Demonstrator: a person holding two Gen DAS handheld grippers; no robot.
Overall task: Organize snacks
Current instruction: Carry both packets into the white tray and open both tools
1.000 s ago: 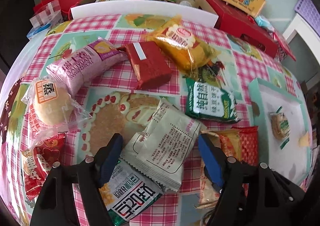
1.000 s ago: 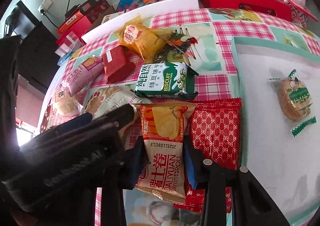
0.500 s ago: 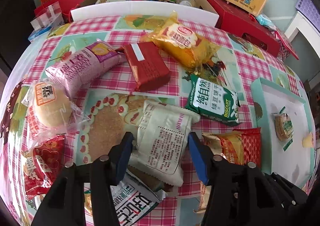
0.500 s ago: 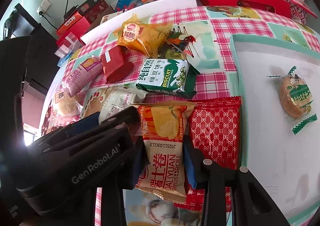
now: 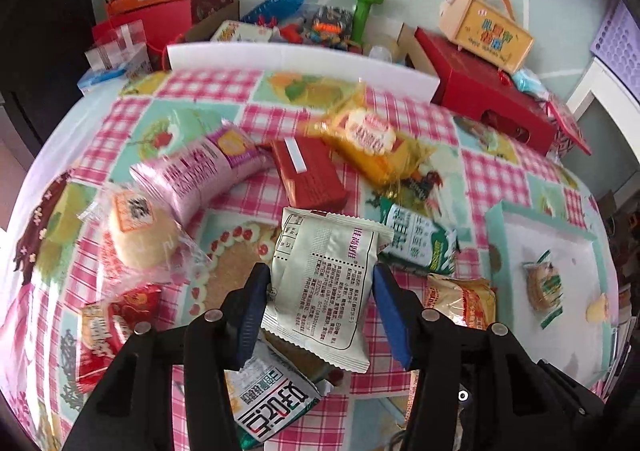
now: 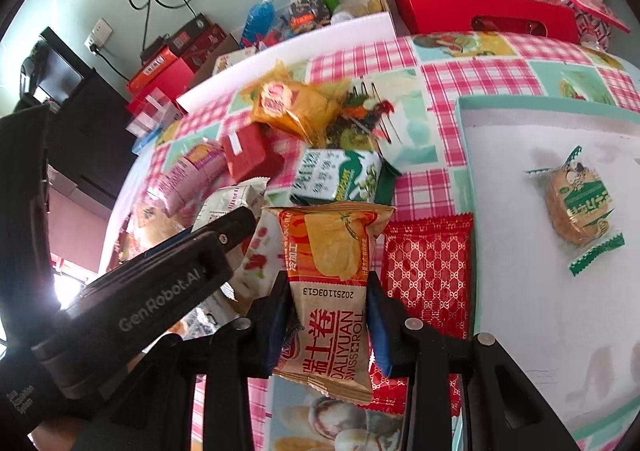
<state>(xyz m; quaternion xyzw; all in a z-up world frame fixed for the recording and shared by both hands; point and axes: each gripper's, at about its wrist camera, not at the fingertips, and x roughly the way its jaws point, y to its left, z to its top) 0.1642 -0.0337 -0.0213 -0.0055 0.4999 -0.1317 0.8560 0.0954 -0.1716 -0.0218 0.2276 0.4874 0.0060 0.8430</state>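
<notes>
My left gripper point(image 5: 320, 303) is shut on a white snack packet point(image 5: 324, 275) and holds it lifted above the checked tablecloth. My right gripper point(image 6: 328, 311) is shut on an orange Swiss-roll packet point(image 6: 330, 283), raised over a red packet point(image 6: 426, 271). A teal-rimmed white tray point(image 6: 520, 331) lies at the right with a green-wrapped biscuit point(image 6: 580, 207) in it. The tray also shows in the left wrist view point(image 5: 504, 219). Loose snacks lie on the table: a green biscuit pack point(image 5: 420, 243), a red block point(image 5: 308, 171), a yellow bag point(image 5: 372, 143), a pink roll point(image 5: 196, 171), a bun point(image 5: 140, 227).
The left gripper's black body point(image 6: 140, 291) sits close at the left of the right wrist view. A black-and-white packet point(image 5: 268, 399) lies under the left gripper. Red boxes point(image 5: 484, 91), a blue bottle point(image 5: 276, 1) and a green dumbbell point(image 5: 364, 11) crowd the floor beyond the table's far edge.
My left gripper has closed on the white packet and lifted it. My right gripper, still shut on the orange packet, has risen and the view has tilted.
</notes>
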